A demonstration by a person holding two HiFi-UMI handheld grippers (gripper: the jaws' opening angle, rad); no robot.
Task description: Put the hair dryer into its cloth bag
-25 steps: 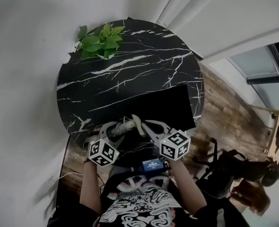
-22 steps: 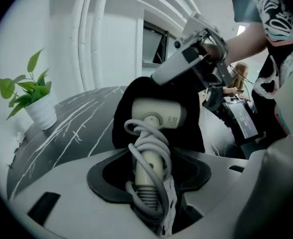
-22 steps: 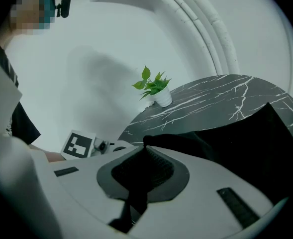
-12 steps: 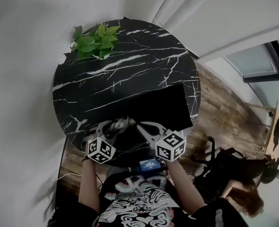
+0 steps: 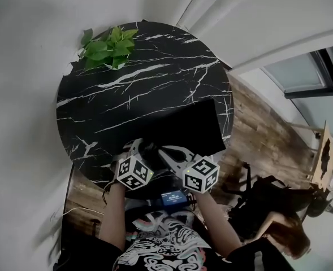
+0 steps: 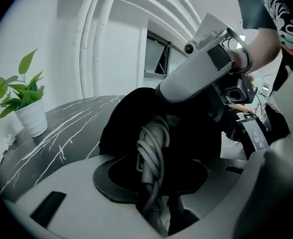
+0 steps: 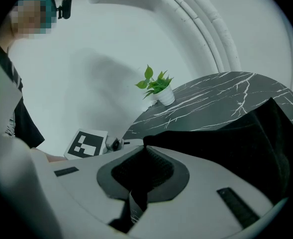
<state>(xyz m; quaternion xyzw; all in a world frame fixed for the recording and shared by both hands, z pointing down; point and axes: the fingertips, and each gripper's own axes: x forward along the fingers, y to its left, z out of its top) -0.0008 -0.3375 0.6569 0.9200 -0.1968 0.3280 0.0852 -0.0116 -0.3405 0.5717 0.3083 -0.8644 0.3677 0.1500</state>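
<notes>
The black cloth bag (image 5: 184,126) lies on the near right part of the round marble table (image 5: 126,89). My right gripper (image 5: 162,151) is shut on the edge of the bag (image 7: 236,143) at its mouth, and black fabric fills its jaws (image 7: 141,176). My left gripper (image 5: 139,149) is just left of it at the same opening. A coiled grey hair dryer cord (image 6: 151,148) sits between its closing jaws (image 6: 161,179) and runs into the bag (image 6: 131,113). The dryer's body is hidden in the dark fabric.
A small potted plant (image 5: 107,45) stands at the table's far left edge. Both grippers work at the near rim, close to my body. A dark chair with things on it (image 5: 268,202) stands on the wooden floor to the right.
My left gripper has swung right to the bag's mouth. The pale dryer and cord seen between the grippers a second ago no longer show from above. The right gripper kept its hold.
</notes>
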